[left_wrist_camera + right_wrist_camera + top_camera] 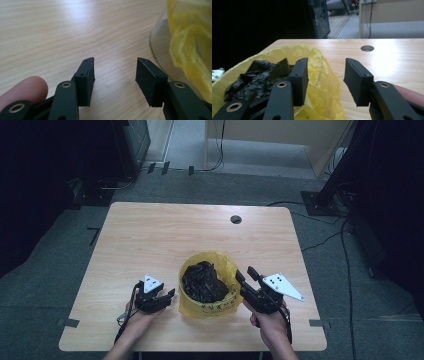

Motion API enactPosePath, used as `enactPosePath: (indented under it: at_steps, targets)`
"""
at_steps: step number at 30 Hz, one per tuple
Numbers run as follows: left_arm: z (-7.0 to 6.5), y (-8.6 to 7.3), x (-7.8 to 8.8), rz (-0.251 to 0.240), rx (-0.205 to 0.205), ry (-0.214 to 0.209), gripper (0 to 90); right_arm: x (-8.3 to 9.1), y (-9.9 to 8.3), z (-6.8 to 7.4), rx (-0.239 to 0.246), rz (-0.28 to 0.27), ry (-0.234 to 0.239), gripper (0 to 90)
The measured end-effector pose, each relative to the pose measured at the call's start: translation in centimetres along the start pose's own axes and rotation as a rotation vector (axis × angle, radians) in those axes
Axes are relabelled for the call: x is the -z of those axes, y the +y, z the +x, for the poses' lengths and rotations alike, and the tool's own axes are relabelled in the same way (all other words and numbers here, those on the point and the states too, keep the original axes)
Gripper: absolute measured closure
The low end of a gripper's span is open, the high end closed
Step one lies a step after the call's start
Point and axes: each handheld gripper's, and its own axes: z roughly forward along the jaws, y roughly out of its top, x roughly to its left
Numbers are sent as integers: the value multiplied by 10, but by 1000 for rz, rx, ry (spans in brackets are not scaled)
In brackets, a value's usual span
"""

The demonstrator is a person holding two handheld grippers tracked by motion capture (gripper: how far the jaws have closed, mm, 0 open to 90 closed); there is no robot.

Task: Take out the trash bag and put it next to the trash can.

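- Yellow plastic bag [220,307] lining a round container, standing upright w/ mouth facing up, on near-centre part of the tabletop [150,235]; no clear long axis, roughly round seen from above.
- Crumpled black plastic [202,282] piled inside the bag, reaching up to about rim level; also seen at left in right gripper view [254,77].
- Clear curved container wall [156,47] visible beside yellow film [190,42] in left gripper view, at right edge.
- Left hand-held gripper [170,295] low over tabletop, just left of the bag, apart from it; jaws spread wide, nothing between them but bare wood [115,75]. Tips pointing toward upper right, roughly at the bag. Fingertip [23,88] showing at lower left of that view.
- Right hand-held gripper [245,275] just right of the bag, jaws parted, holding nothing; tips angled up-left toward bag rim. In right gripper view [325,72] left jaw overlaps yellow bag [322,82], contact cannot be told.
- Grey three-cornered plates on both: left [151,283], right [282,286].
- Round cable hole [236,219] near far edge of tabletop, well apart from bag; seen too at [367,48].
- Light wood grain tabletop, grey floor [300,185] around it w/ cables.
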Motion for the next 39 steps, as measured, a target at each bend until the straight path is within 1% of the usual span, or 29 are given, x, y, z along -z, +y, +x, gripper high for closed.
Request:
enactPosePath:
  at_steps: [3,5,7,9,11,13,14,15,16,17,18,19,20,22,23,25,26,27,29,30,31,32,33,34,35,36,39]
  targets:
    - [-1,-1,-2,12,1,-4,486,-1,0,3,5,7,11,554]
    - [-2,-1,-3,19,-13,-4,483,-3,-1,5,17,26,17,552]
    - [-4,-1,-4,19,-22,-11,479,-5,-3,5,15,39,16,550]
    - [-6,-1,-4,21,-37,-21,475,-6,-3,5,13,45,16,551]
    - [-7,-1,-4,27,-55,-47,467,-8,-6,6,21,51,6,555]
    - [-10,-2,-4,29,-73,-64,461,-11,-9,6,25,57,-7,579]
    - [-10,-2,-4,29,-73,-64,458,-11,-9,6,25,57,-7,579]
    - [-13,-2,-4,30,-78,-81,455,-12,-12,7,27,61,-11,609]
    - [-13,-2,-4,30,-78,-81,454,-12,-12,7,27,61,-11,609]
    - [-17,-2,-5,27,-96,-88,454,-13,-13,8,30,50,-3,641]
    - [-17,-2,-5,27,-96,-88,461,-13,-14,9,37,51,-1,654]
    - [-19,-2,-5,14,-97,-80,461,-13,-14,9,37,51,-1,654]
    - [-20,-2,-4,1,-89,-75,495,-13,-14,10,48,48,-1,668]
    - [-21,0,-2,-26,-59,-95,569,-14,-14,11,59,42,2,686]
    - [-22,0,-1,-43,-56,-112,629,-14,-15,11,60,41,3,686]
    - [-25,1,2,-69,-59,-146,705,-15,-15,10,56,40,7,686]
    - [-26,2,4,-77,-62,-154,751,-15,-15,11,55,40,7,686]
    - [-27,3,4,-80,-56,-159,797,-15,-15,11,54,40,5,687]
    - [-26,6,7,-90,-43,-180,846,-16,-15,10,49,41,6,687]
    - [-25,8,9,-98,-28,-197,870,-16,-15,10,44,42,6,687]
    - [-24,10,12,-109,-11,-213,885,-16,-14,10,45,42,7,688]
    - [-21,14,17,-131,13,-239,892,-16,-14,10,46,42,7,687]
    - [-19,17,20,-149,31,-252,900,-16,-14,10,46,43,8,687]
    - [-16,22,27,-182,57,-270,900,-16,-14,10,47,42,8,687]
    - [-14,26,32,-199,71,-282,900,-17,-14,10,47,42,8,687]
    - [-11,30,39,-227,93,-295,900,-17,-14,10,47,42,7,688]
    - [-5,41,59,-299,132,-338,900,-17,-15,11,49,42,4,687]
